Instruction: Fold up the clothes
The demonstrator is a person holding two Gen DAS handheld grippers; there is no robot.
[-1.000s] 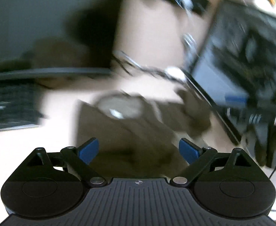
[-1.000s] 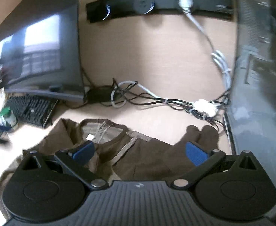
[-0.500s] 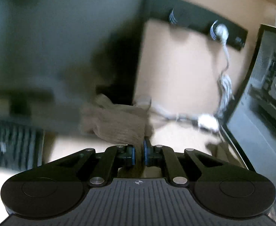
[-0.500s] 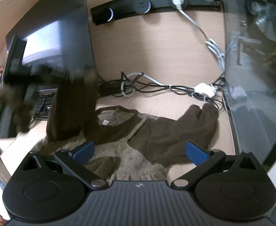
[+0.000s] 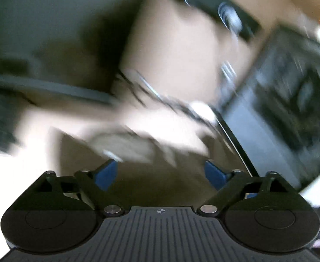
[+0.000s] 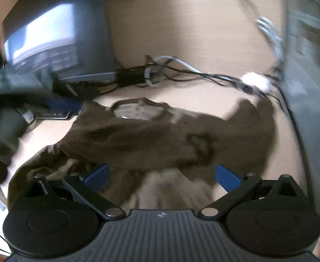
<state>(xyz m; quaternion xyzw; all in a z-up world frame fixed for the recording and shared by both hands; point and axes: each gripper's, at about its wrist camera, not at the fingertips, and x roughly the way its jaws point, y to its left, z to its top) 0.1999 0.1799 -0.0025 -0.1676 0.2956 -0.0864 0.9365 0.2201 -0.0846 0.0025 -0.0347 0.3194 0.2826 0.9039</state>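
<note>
Both my left gripper (image 5: pixel 161 172) and right gripper (image 6: pixel 162 174) stand spread, holding nothing. The brown sweater (image 6: pixel 160 135) lies rumpled on the desk (image 6: pixel 203 96), one sleeve lying across its body. To fold cleanly, I'd pinch edges, not bunched cloth.

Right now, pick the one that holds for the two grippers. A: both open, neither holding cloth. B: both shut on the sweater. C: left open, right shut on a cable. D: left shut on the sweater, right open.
A: the left gripper and the right gripper both show their blue pads spread wide apart, with the brown sweater lying on the desk beyond them, ungripped.
</note>
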